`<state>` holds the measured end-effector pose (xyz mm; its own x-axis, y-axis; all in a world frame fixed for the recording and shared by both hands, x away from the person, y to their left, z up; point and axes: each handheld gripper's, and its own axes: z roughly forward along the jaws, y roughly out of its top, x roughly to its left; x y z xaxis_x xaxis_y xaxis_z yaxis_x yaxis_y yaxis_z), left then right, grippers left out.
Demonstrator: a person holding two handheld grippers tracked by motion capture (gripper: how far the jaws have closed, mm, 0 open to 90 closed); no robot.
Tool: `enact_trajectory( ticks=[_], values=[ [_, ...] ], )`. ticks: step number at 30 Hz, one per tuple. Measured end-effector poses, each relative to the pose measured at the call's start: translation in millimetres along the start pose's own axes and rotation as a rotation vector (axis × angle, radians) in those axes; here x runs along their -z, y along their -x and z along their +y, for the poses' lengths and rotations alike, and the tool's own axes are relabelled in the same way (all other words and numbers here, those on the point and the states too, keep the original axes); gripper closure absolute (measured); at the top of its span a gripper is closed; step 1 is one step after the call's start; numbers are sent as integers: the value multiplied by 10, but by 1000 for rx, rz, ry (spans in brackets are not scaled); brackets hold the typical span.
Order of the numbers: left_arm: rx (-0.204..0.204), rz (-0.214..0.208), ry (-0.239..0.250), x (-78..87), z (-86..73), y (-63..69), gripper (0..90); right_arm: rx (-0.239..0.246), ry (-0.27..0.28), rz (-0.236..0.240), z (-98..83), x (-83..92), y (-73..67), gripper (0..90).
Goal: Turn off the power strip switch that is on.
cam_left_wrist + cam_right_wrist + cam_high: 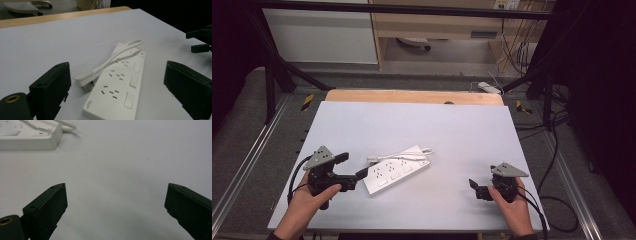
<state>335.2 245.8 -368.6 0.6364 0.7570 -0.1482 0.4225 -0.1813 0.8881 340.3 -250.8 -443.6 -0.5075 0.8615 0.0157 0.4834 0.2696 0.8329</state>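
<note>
A white power strip [396, 173] lies slantwise on the white table top [452, 135], left of centre. Its short white cable [404, 155] loops over its top, and the plug [84, 80] rests at its side. My left gripper [352, 166] is open and low, its jaws spread just short of the strip's near end [117, 95], touching nothing. My right gripper [476, 188] sits open near the table's front right, with bare table between its jaws [116, 188]. From there the strip's switch end [30, 137] lies ahead at upper left. The right gripper's jaws [200, 40] also appear far right in the left gripper view.
A wooden strip [412, 96] runs along the table's far edge. A black frame [402, 9] and loose cables [557, 150] surround the table. Another white power strip [488, 87] lies on the floor beyond the far right corner.
</note>
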Motion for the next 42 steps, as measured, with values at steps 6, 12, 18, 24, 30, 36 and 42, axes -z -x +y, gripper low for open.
enact_trajectory(
  ticks=[6, 12, 18, 24, 30, 36, 42],
  values=[
    [-4, -4, -8, -33, 17, 17, 76, 1, 0, 0, 0, 0, 1, 49],
    [-5, -13, -13, -73, 46, 32, 76, 4, -1, -3, -1, 0, 1, 47],
    [-13, -21, -23, -133, 82, 53, 75, 5, -3, 0, -2, 1, 0, 47],
    [-18, -27, -25, -199, 112, 82, 76, 3, -2, 1, -1, 3, -2, 47],
    [-24, -31, -33, -268, 141, 116, 76, 12, -4, 2, -2, -2, 2, 46],
    [-28, -40, -41, -329, 160, 145, 76, 5, -2, 0, -3, 4, 14, 46],
    [-35, -38, -58, -351, 144, 144, 76, 8, -4, -1, -5, 2, 17, 45]
  ],
)
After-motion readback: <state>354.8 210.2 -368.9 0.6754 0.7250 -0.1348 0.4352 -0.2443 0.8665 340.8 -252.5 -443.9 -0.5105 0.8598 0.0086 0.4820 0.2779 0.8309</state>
